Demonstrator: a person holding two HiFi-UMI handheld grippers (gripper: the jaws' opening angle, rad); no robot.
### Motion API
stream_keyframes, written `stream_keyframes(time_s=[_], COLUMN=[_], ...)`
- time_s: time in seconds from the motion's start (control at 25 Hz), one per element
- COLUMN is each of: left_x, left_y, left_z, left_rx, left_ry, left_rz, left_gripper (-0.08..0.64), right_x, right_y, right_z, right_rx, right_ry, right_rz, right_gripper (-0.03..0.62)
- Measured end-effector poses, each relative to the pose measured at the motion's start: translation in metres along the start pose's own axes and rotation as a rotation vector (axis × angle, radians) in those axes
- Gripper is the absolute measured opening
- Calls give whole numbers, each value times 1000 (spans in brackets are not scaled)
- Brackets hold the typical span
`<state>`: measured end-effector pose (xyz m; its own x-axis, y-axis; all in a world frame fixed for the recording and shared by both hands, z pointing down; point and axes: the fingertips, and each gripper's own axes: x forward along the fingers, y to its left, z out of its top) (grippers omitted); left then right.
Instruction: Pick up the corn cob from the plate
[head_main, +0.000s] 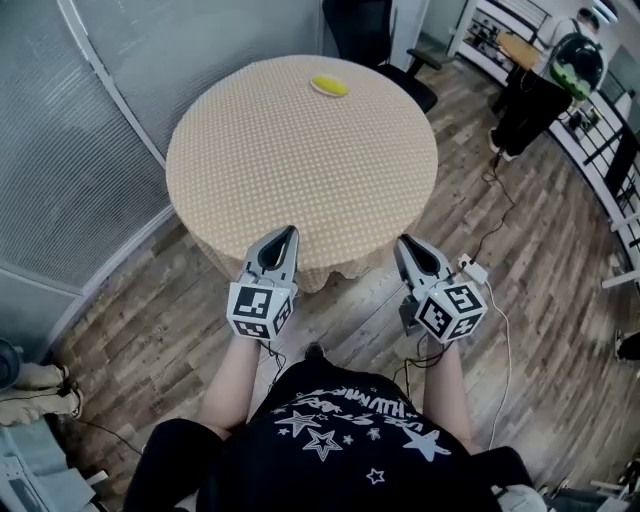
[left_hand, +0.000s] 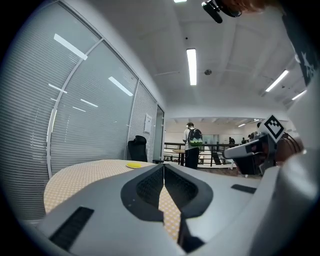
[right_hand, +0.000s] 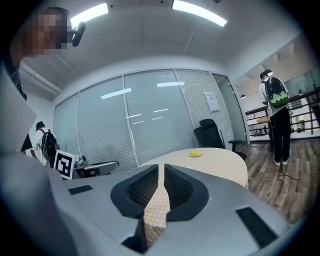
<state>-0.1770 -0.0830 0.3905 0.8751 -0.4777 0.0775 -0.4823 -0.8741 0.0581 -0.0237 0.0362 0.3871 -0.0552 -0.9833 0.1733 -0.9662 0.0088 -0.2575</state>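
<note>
Lying on a small plate (head_main: 314, 89), the corn (head_main: 330, 85) sits at the far edge of the round table (head_main: 300, 170). The table has a tan cloth with little dots. The corn is yellow and looks very small from here.

Both grippers are at the near edge of the table, well apart from the corn. The whole table top lies between them and the plate. The left gripper (head_main: 289, 232) is on the left and the right gripper (head_main: 403, 241) is on the right, side by side with a gap between them. Both point across the table toward the far side.

In the left gripper view, the left gripper (left_hand: 163, 167) has its jaws pressed together at the tips, with nothing between them. The corn (left_hand: 133, 165) shows far off, to the left of the jaws.

In the right gripper view, the right gripper (right_hand: 161, 167) also has its jaws pressed together and holds nothing. The corn (right_hand: 194, 153) shows far off, to the right of the jaws.

A black chair (head_main: 375, 35) stands just past the table. A person (head_main: 545, 85) with a backpack stands far off on the right.
</note>
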Motion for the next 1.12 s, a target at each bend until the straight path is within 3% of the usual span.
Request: stream_keyframes(time_s=[0.24, 0.44, 0.6, 0.8, 1.12], left_x=[24, 39, 54, 78, 137], left_y=[10, 0, -7, -16, -39], left_z=[-8, -7, -6, 5, 18], left_rx=[-41, -10, 2, -48, -29], left_ry=[5, 8, 14, -11, -20], left_rz=[-28, -4, 58, 162, 298], left_gripper=[9, 9, 9, 9, 9], right_x=[16, 24, 43, 70, 116], right_y=[-18, -47, -76, -109, -176], right_z=[0, 0, 2, 13, 34], right_rx=[28, 47, 61, 61, 37], right_ry=[11, 5, 13, 34, 80], right_rz=[-28, -9, 70, 196, 348], right_gripper=[43, 43, 43, 43, 43])
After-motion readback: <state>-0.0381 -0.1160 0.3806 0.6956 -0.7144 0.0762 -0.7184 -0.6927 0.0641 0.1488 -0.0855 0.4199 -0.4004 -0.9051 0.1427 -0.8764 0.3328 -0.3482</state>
